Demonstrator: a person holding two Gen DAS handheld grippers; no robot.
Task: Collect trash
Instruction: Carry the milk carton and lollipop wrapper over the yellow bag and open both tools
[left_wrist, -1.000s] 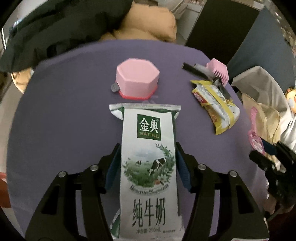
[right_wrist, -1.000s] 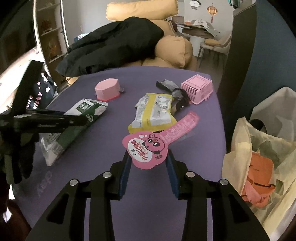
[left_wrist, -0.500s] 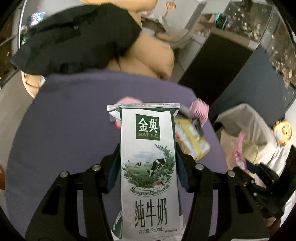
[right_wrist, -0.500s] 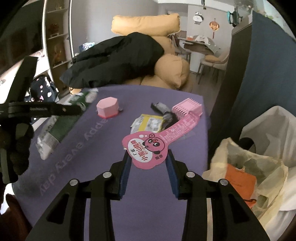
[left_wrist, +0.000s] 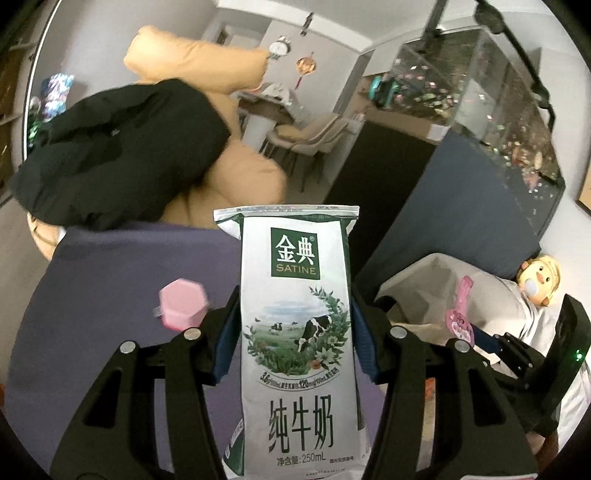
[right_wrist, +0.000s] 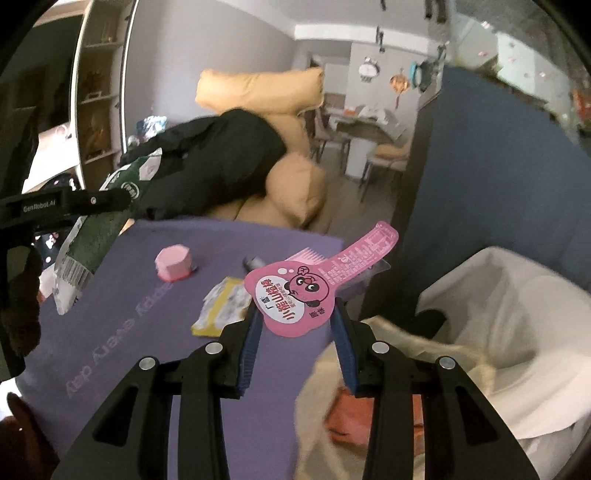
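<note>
My left gripper (left_wrist: 293, 325) is shut on a white and green milk carton (left_wrist: 295, 317), held above the purple table (left_wrist: 103, 266). The same carton (right_wrist: 107, 206) shows at the left of the right wrist view. My right gripper (right_wrist: 295, 325) is shut on a pink snack wrapper (right_wrist: 314, 284) with a cartoon face, raised over the table's right edge. That wrapper (left_wrist: 460, 314) is also visible far right in the left wrist view. A white trash bag (right_wrist: 498, 332) gapes open to the right, with orange waste (right_wrist: 354, 417) inside.
On the table lie a pink hexagonal cup (right_wrist: 173, 263), a yellow wrapper (right_wrist: 221, 304) and a pink comb-like basket (right_wrist: 306, 255) partly hidden behind the held wrapper. A tan sofa (right_wrist: 291, 184) with a black coat (right_wrist: 218, 162) stands behind. A dark blue cabinet (right_wrist: 480, 177) rises on the right.
Both grippers rose with their loads and tilted up, so the room shows more and the table less. The right gripper also moved right, toward the trash bag.
</note>
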